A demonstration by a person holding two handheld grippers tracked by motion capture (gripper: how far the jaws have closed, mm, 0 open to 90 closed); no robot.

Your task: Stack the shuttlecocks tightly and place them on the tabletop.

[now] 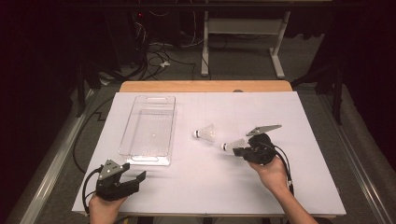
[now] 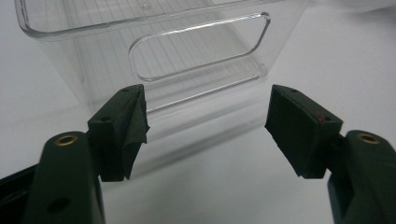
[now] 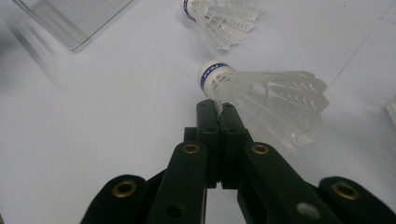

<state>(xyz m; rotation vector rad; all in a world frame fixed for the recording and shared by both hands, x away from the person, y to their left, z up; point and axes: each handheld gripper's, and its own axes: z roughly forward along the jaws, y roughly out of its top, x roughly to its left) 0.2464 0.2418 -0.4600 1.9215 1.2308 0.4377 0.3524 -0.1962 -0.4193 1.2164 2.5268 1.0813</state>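
Observation:
My right gripper [image 1: 238, 150] [image 3: 217, 108] is shut on a white shuttlecock [image 1: 232, 145] [image 3: 268, 95], pinching its skirt just behind the blue-banded cork. The cork points left in the high view. A second shuttlecock [image 1: 206, 133] [image 3: 223, 17] lies on its side on the white tabletop a little beyond it, untouched. My left gripper [image 1: 137, 179] [image 2: 208, 130] rests open at the table's front left with nothing between its jaws. It faces the near end wall of a clear plastic bin [image 1: 132, 155] [image 2: 196, 51], which looks empty.
The bin stands lengthwise on the left half of the white sheet [image 1: 261, 186], and its corner [image 3: 70, 21] lies at the upper left of the right gripper view. A wooden table edge [image 1: 205, 86] runs along the far side. Cables and desk legs lie on the floor beyond.

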